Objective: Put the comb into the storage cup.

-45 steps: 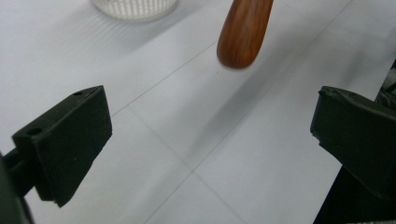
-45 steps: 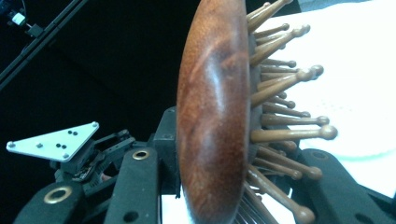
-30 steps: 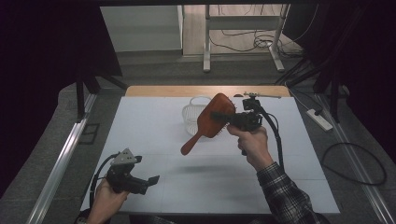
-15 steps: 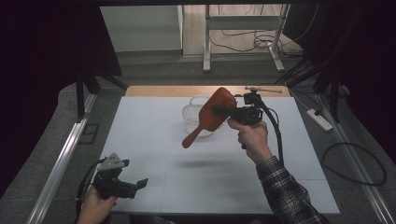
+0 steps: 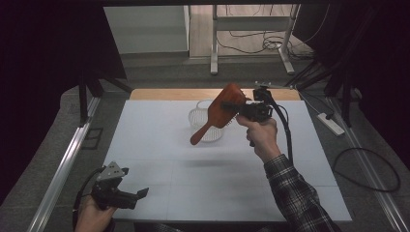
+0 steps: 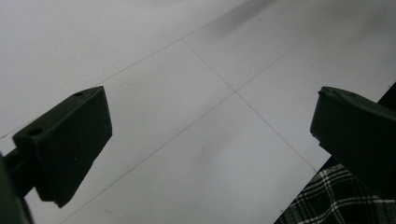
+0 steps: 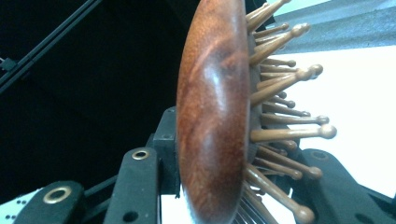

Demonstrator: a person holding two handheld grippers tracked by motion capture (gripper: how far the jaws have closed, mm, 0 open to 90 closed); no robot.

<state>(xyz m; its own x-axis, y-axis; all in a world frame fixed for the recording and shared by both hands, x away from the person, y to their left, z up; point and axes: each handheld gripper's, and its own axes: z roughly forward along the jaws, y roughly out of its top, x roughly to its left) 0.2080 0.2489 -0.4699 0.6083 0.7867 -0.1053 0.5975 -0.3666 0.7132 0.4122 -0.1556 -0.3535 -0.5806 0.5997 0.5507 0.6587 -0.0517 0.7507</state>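
At the near left corner of the table (image 5: 159, 145) we see the left gripper (image 5: 138, 197), its jaws spread wide with nothing between them; in the left gripper view they frame only the white surface and a bit of checked sleeve (image 6: 341, 198). Compared with a second ago, this gripper has slid a little leftward along the near edge. Toward the middle of the far edge, a clear ribbed cup (image 5: 205, 124) stands on the surface, where it stood before. Just above and in front of it hangs the wooden hairbrush (image 5: 226, 110), tilted, its handle pointing down-left over the cup. Right of that, the right gripper (image 5: 234, 107) is clamped on the brush head, wooden pins to one side in the right gripper view. Brush and right gripper sit much as they did a second ago.
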